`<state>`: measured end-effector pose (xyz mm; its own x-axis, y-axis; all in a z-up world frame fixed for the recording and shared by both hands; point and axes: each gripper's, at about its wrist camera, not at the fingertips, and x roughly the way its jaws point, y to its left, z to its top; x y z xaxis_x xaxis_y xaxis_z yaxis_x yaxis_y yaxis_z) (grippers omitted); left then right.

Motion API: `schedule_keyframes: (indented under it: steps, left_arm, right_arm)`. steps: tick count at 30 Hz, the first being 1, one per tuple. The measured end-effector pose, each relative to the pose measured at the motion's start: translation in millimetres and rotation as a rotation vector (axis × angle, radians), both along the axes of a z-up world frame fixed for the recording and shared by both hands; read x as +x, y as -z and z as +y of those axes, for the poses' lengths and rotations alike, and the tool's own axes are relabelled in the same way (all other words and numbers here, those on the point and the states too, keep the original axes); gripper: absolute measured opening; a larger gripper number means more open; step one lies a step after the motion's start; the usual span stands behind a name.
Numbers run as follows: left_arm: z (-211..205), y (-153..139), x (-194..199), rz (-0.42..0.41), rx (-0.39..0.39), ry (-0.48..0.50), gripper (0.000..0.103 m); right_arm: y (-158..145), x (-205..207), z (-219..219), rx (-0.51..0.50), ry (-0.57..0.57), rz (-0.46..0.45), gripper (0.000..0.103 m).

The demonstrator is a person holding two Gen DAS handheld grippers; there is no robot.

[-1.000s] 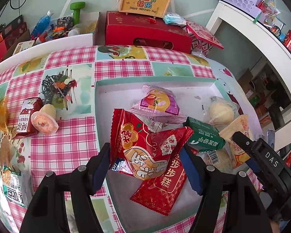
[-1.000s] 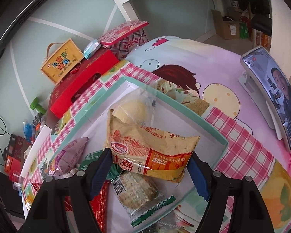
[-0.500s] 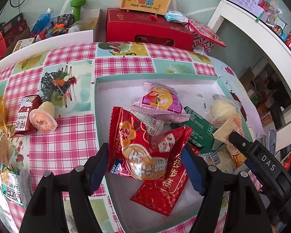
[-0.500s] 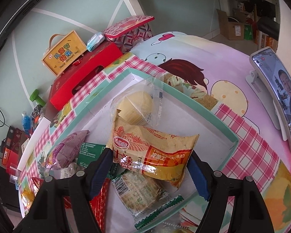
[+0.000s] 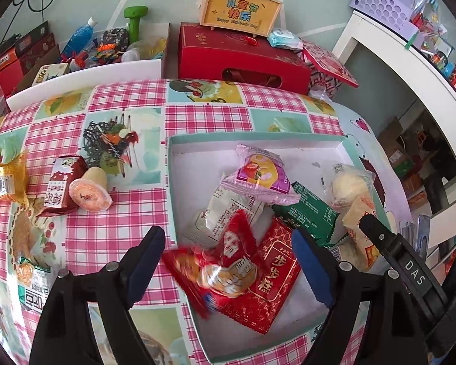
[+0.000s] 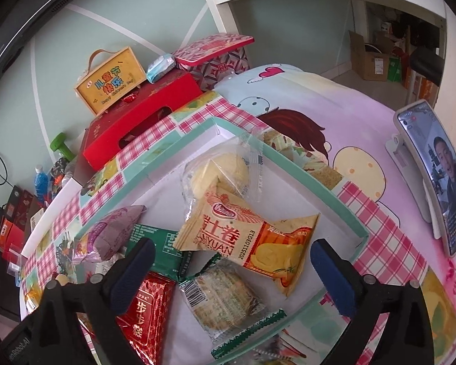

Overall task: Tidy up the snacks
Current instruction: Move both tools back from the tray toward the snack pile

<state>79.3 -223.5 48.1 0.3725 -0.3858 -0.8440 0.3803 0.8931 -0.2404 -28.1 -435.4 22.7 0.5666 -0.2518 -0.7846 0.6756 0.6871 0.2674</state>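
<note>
A white tray with a teal rim (image 5: 258, 135) sits on the checked tablecloth and holds several snack packets. My left gripper (image 5: 228, 261) hovers over its near left corner with its jaws opening. A red snack packet (image 5: 215, 267), blurred, is dropping free between them onto a flat red packet (image 5: 273, 276). My right gripper (image 6: 232, 270) is over the tray's right side (image 6: 319, 188), its jaws opening wide. A yellow roll packet (image 6: 252, 243) lies loose in the tray between and just beyond the pads. One of the right gripper's fingers (image 5: 380, 237) shows in the left wrist view.
In the tray lie a purple packet (image 5: 261, 176), a green packet (image 5: 313, 213), a wrapped bun (image 6: 219, 170) and a biscuit pack (image 6: 225, 301). A jelly cup (image 5: 89, 196), red carton (image 5: 60, 185) and gold packet (image 5: 6, 179) lie left of it. A phone (image 6: 434, 176) stands right.
Both grippers' jaws have spread. The red packet slipped out of the left grip and is falling; the yellow packet left the right grip and now lies in the tray.
</note>
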Motion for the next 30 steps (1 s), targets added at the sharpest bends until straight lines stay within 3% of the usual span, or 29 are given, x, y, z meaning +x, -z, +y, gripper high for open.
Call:
schedule_keyframes:
  steps: [12, 20, 30]
  left_arm:
    - [52, -15, 16, -0.006, 0.004, -0.182, 0.086]
    - [83, -3, 28, 0.055, 0.016, -0.233, 0.086]
    - [136, 7, 33, 0.074, 0.090, -0.332, 0.086]
  right_arm:
    - [-35, 6, 33, -0.093, -0.062, -0.048, 0.103]
    - [-36, 31, 79, -0.104, -0.206, -0.023, 0.103]
    - [-34, 53, 146, -0.145, -0.387, -0.010, 0.103]
